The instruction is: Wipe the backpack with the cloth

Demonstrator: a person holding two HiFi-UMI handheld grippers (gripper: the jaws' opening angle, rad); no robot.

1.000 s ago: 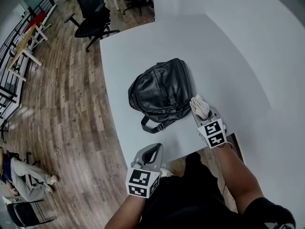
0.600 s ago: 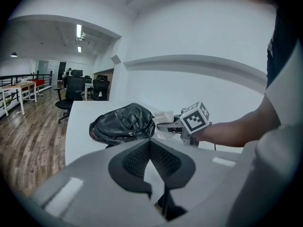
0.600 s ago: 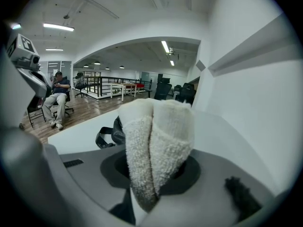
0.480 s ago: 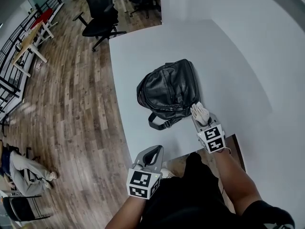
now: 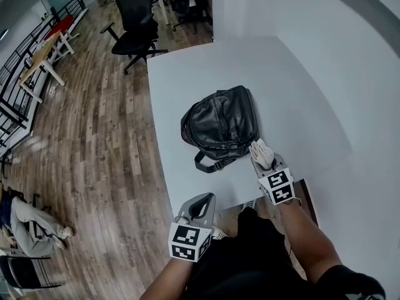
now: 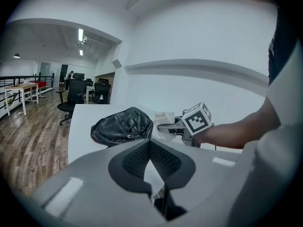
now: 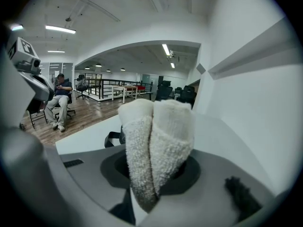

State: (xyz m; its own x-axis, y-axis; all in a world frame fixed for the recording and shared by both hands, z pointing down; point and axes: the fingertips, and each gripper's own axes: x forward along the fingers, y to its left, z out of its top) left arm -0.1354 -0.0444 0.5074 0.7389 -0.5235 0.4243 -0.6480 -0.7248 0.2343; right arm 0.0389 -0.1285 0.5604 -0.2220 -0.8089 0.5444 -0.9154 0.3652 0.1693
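Cloth (image 7: 156, 141) in right claw (image 5: 262, 160) (beside backpack (image 5: 219, 120))

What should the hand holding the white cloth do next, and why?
Probably move the right gripper a little forward and left, laying the cloth on the backpack: the jaws grip the cloth, which is beside the bag's near edge.

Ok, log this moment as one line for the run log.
phase: pre-wipe | right gripper: shut on cloth, beside backpack, contact unclear | left gripper: shut, empty, off the table
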